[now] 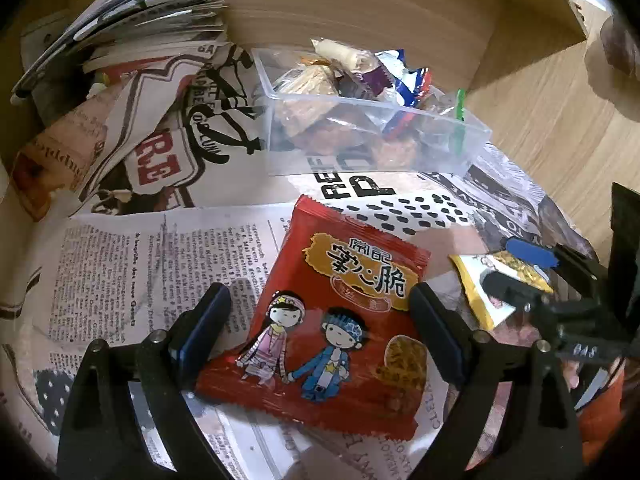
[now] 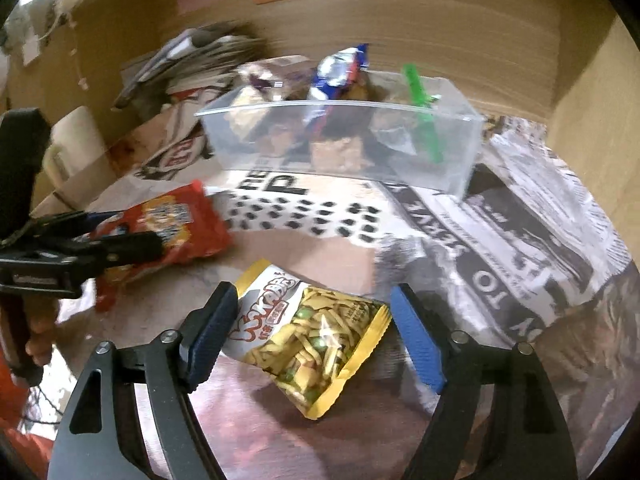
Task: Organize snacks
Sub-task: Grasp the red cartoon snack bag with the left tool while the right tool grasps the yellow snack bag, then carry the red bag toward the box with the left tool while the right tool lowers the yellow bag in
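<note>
Your left gripper (image 1: 320,320), jaws apart, straddles a flat red snack packet (image 1: 332,312) (two cartoon children printed on it) lying on newsprint, while your right gripper (image 2: 314,330), also apart, brackets a yellow noodle-snack packet (image 2: 308,340).

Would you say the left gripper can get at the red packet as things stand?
Probably yes: the left gripper is open with the red packet lying flat between its fingers, nothing on top of it.

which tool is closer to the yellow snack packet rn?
Right. The right tool straddles the yellow snack packet, jaws open, pads off it. The left tool is beside it, open around the red snack packet.
</note>
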